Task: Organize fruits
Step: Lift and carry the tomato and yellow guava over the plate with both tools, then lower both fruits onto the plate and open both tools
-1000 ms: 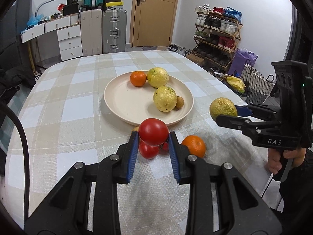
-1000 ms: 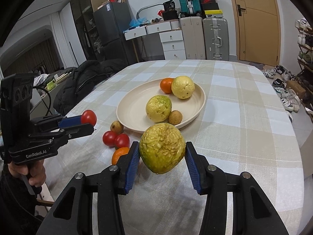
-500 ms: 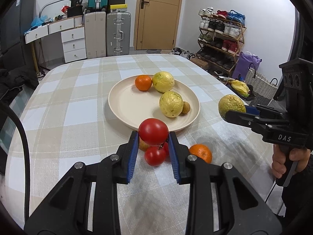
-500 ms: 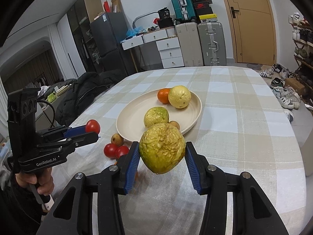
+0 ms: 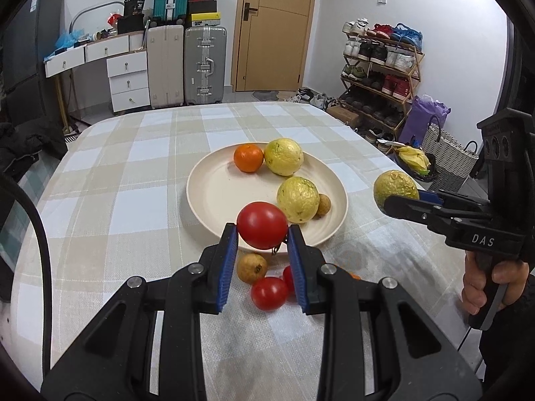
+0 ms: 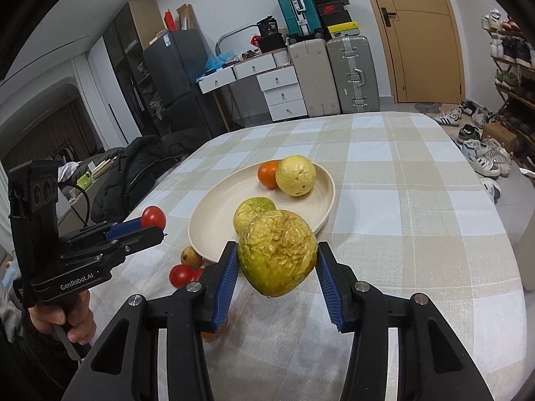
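Since a sec ago you've carried both fruits up & fwd: the round red tomato in your left gripper now hangs over the near rim of the round cream plate. Before, it was over the loose fruit. The wrinkled yellow-green fruit is clamped between the blue pads of your right gripper, off the table, just short of the plate w/ its one orange & two yellow fruits. Both are held high, prob. to clear the rim. On the checked tablecloth near the rim: a small brown fruit & two small red tomatoes. They're still to collect.
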Action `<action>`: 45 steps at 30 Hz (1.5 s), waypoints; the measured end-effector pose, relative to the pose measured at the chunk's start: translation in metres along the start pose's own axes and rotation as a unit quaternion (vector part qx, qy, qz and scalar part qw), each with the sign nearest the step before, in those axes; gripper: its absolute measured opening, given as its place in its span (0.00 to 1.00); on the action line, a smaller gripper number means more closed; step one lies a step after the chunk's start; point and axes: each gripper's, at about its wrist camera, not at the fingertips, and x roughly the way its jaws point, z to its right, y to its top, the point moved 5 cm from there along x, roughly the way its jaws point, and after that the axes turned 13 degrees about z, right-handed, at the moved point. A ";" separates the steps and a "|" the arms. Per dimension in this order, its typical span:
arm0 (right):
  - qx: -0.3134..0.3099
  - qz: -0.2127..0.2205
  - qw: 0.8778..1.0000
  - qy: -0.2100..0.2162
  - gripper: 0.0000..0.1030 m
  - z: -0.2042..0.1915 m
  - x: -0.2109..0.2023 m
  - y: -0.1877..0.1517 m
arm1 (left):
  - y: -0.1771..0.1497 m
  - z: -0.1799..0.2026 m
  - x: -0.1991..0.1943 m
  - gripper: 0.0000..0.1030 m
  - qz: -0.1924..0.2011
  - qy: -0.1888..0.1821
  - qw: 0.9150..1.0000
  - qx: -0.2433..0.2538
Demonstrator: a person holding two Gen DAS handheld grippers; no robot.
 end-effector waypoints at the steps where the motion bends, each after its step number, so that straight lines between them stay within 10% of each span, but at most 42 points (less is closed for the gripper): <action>1: -0.001 0.000 1.000 0.000 0.46 0.001 0.001 0.001 | 0.001 0.000 0.002 0.27 0.000 0.001 1.000 0.000; 45: 0.033 -0.036 0.998 -0.027 0.46 0.023 0.087 0.023 | 0.000 -0.022 0.087 0.27 -0.029 0.035 0.999 0.000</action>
